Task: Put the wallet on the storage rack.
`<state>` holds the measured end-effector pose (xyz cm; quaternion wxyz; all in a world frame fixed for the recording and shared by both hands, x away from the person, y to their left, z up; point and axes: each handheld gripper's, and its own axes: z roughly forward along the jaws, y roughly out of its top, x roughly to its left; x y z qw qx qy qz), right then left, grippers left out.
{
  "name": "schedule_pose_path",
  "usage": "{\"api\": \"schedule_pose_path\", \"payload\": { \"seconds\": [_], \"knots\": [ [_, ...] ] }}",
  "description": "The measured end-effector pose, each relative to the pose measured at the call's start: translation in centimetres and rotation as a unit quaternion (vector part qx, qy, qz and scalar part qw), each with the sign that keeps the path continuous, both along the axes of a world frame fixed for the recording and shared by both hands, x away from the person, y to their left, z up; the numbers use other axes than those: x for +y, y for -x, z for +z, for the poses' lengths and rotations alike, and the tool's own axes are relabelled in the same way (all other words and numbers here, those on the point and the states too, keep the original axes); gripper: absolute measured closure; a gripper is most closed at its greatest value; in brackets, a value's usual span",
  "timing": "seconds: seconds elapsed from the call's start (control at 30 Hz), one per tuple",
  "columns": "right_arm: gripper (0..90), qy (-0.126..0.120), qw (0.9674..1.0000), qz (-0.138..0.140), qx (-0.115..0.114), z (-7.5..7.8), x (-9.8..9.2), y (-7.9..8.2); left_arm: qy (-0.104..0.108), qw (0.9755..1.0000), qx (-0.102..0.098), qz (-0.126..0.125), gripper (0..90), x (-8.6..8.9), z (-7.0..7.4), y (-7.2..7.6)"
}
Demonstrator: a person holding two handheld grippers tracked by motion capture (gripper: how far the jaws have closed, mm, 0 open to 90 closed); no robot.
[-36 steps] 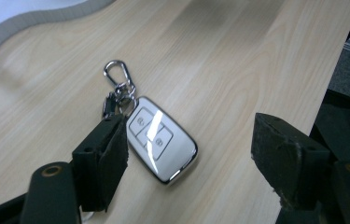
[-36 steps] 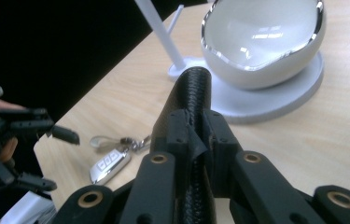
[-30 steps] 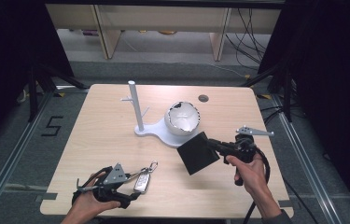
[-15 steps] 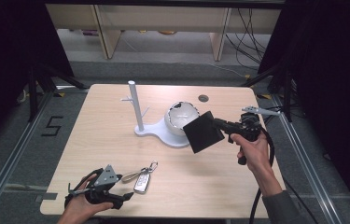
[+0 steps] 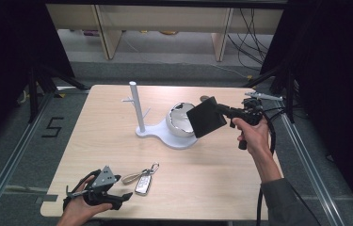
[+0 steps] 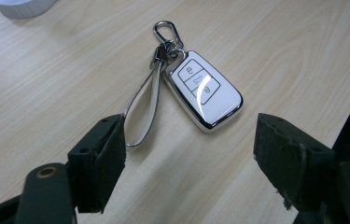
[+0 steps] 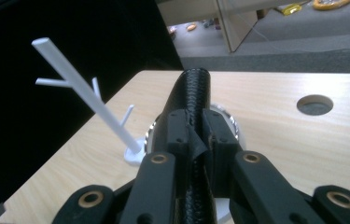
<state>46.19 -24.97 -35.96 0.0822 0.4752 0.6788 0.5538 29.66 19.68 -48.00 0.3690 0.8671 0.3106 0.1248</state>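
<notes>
Right hand-held gripper (image 5: 222, 110) clamped a flat black textured wallet (image 5: 206, 117), held above the pale wooden bench (image 5: 259, 197); dark room beyond.

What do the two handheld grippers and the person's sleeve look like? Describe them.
Both grippers, the left gripper and the right gripper, are black with two blocky jaws and brass-coloured pivot rivets. Each carries a grey three-cornered plate and the right trails a black cable. The right forearm wears a grey sleeve.

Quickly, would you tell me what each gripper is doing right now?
Left gripper: open, holding nothing.
Right gripper: shut on the black wallet.
</notes>
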Motion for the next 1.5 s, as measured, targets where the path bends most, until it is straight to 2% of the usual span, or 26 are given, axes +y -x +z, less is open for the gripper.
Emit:
{"api": "schedule_pose_path", "payload": {
  "seconds": [0.07,0.1,0.2,0.23,0.3,0.33,0.43,0.53,0.57,0.63,0.73,0.77,0.87,0.93,0.97,1.0,1.03,1.1,1.13,1.23,1.33,1.37,1.4,1.43,1.47,1.5],
  "knots": [
    [82.7,0.005,1.0000,-0.003,-0.008,0.3,-0.1,-0.5,-0.001,1.0000,0.000,0.002,25.0,0.0,-0.1,0.0],
    [82.7,-0.002,1.0000,-0.008,-0.002,0.4,0.0,-0.7,-0.004,1.0000,-0.002,0.003,25.0,0.1,-0.1,-0.1],
    [82.7,0.002,0.9999,-0.014,0.000,0.6,0.2,-1.5,-0.007,1.0000,-0.004,0.003,25.0,0.1,0.0,-0.1],
    [82.7,0.010,0.9998,-0.016,-0.007,0.4,0.2,-1.8,0.000,1.0000,-0.001,0.002,25.0,0.1,0.0,0.0],
    [82.7,0.004,0.9998,-0.019,0.006,0.3,0.4,-2.3,-0.001,1.0000,-0.004,0.004,25.0,0.1,0.0,0.0],
    [82.7,0.013,0.9997,-0.021,0.001,0.0,0.5,-2.7,-0.001,1.0000,-0.002,0.001,25.0,0.1,0.0,0.0],
    [82.7,0.012,0.9996,-0.025,0.009,-0.6,0.7,-3.6,0.002,1.0000,-0.002,0.003,24.9,0.1,0.0,0.0],
    [82.7,0.004,0.9990,-0.034,0.030,-1.1,1.2,-4.2,0.004,1.0000,-0.005,0.004,24.7,0.1,-0.2,0.0],
    [82.7,0.013,0.9992,-0.033,0.020,-1.5,1.1,-4.7,0.004,1.0000,-0.003,0.004,24.6,0.1,-0.1,0.0],
    [82.7,0.014,0.9990,-0.034,0.025,-2.0,1.5,-5.2,0.001,1.0000,-0.004,0.002,24.6,0.1,-0.1,0.0],
    [82.7,0.006,0.9982,-0.041,0.044,-2.6,2.3,-5.7,0.003,1.0000,-0.001,-0.001,24.6,0.1,-0.2,0.1],
    [82.7,0.013,0.9986,-0.037,0.036,-3.0,2.4,-6.0,0.001,1.0000,0.000,-0.001,24.5,0.0,-0.2,0.1],
    [82.6,0.015,0.9981,-0.039,0.044,-3.7,3.1,-6.6,0.005,1.0000,0.003,0.000,24.6,0.0,-0.2,0.1],
    [82.6,0.019,0.9982,-0.037,0.044,-4.2,3.5,-6.9,-0.003,1.0000,-0.001,-0.002,24.5,0.1,-0.2,0.0],
    [82.6,0.019,0.9982,-0.034,0.046,-4.5,3.7,-7.0,0.005,1.0000,0.001,0.000,24.5,0.0,-0.3,0.1],
    [82.6,0.007,0.9971,-0.038,0.065,-4.5,4.1,-6.9,0.003,1.0000,0.001,-0.003,24.5,0.1,-0.3,0.1],
    [82.6,0.021,0.9981,-0.033,0.048,-4.9,4.1,-7.3,0.003,1.0000,0.002,-0.002,24.5,0.0,-0.3,0.1],
    [82.6,0.012,0.9977,-0.033,0.057,-5.1,4.5,-7.3,0.004,1.0000,0.006,0.001,24.5,0.0,-0.5,0.1],
    [82.5,0.006,0.9967,-0.035,0.073,-5.1,4.8,-7.2,-0.002,1.0000,0.003,-0.002,24.5,0.0,-0.5,0.0],
    [82.5,0.018,0.9979,-0.026,0.057,-5.5,4.9,-7.5,-0.001,1.0000,0.005,-0.003,24.5,-0.1,-0.6,0.1],
    [82.2,0.014,0.9972,-0.027,0.068,-5.8,5.4,-7.6,0.001,1.0000,0.005,-0.005,24.5,-0.2,-0.7,0.1],
    [82.1,0.023,0.9976,-0.023,0.062,-6.0,5.4,-7.8,0.001,1.0000,0.005,-0.006,24.5,-0.2,-0.7,0.1],
    [81.8,0.018,0.9970,-0.022,0.072,-6.0,5.7,-7.7,0.000,1.0000,0.004,-0.005,24.5,-0.2,-0.7,0.1],
    [81.7,0.022,0.9969,-0.022,0.072,-6.1,5.8,-7.7,0.002,1.0000,0.005,-0.003,24.5,-0.2,-0.7,0.1],
    [81.2,0.039,0.9975,-0.020,0.055,-6.3,5.7,-7.9,0.002,1.0000,0.006,-0.003,24.5,-0.2,-0.7,0.1],
    [80.4,0.045,0.9969,-0.027,0.058,-6.2,5.9,-7.8,0.002,1.0000,0.005,-0.004,24.5,-0.2,-0.7,0.1]
  ]
}}
